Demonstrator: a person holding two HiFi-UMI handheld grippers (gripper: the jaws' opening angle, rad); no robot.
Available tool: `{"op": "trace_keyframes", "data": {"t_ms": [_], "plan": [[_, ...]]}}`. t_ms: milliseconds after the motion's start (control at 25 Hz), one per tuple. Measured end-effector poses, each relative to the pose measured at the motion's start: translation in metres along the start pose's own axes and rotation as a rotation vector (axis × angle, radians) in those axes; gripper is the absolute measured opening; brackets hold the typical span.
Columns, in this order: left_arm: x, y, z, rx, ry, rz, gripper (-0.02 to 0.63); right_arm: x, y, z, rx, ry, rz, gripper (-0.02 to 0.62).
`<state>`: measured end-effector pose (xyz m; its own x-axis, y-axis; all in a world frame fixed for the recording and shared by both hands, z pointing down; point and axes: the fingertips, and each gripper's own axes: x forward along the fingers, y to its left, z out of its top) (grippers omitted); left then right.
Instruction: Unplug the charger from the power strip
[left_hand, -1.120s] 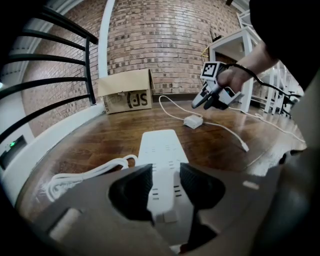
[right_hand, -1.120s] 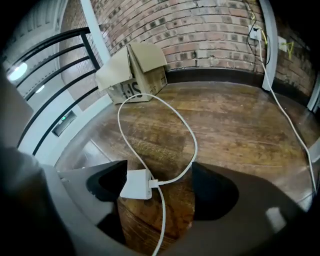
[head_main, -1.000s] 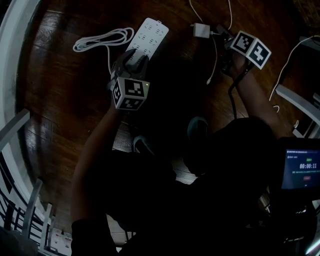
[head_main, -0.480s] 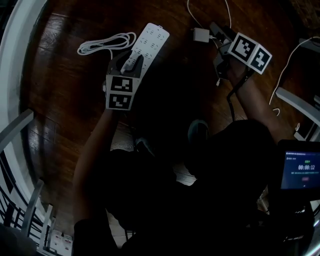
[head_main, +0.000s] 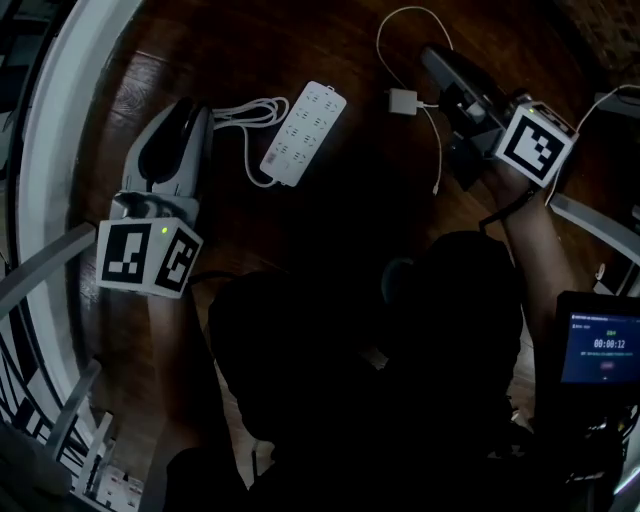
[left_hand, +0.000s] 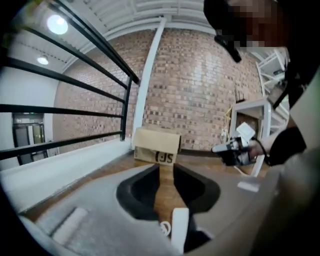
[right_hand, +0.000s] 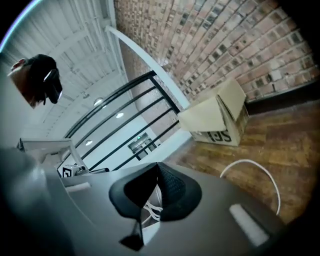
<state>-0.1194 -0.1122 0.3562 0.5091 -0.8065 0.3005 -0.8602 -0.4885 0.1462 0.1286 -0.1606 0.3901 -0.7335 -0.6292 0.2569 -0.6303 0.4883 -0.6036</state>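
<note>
Charger place: the charger (head_main: 403, 101) lies on the wooden floor (head_main: 210, 45), just left of the right tool (head_main: 432, 55) and apart from the power strip (head_main: 303, 133) further left.
Right tool: jaws pressed together, holding nothing.
Left tool (left_hand: 166, 167): jaws have just been closing to a narrow gap, nothing between them.
Charger look: small white block, thin white cable attached.

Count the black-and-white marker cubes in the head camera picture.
2. One cube is at lower left, beside a white rail; the other is at upper right, to the right of the charger. None seems hidden.
</note>
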Motion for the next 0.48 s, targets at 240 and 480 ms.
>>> {"op": "trace_keyframes", "data": {"t_ms": [240, 480], "plan": [[-0.02, -0.025, 0.095, -0.099, -0.208, -0.036, 0.067, -0.008, 0.056, 0.06, -0.146, -0.113, 0.057, 0.011], [-0.011, -0.053, 0.102, -0.027, -0.186, -0.049, 0.067, -0.004, 0.074, 0.072, -0.185, -0.162, 0.011, 0.011]]}}
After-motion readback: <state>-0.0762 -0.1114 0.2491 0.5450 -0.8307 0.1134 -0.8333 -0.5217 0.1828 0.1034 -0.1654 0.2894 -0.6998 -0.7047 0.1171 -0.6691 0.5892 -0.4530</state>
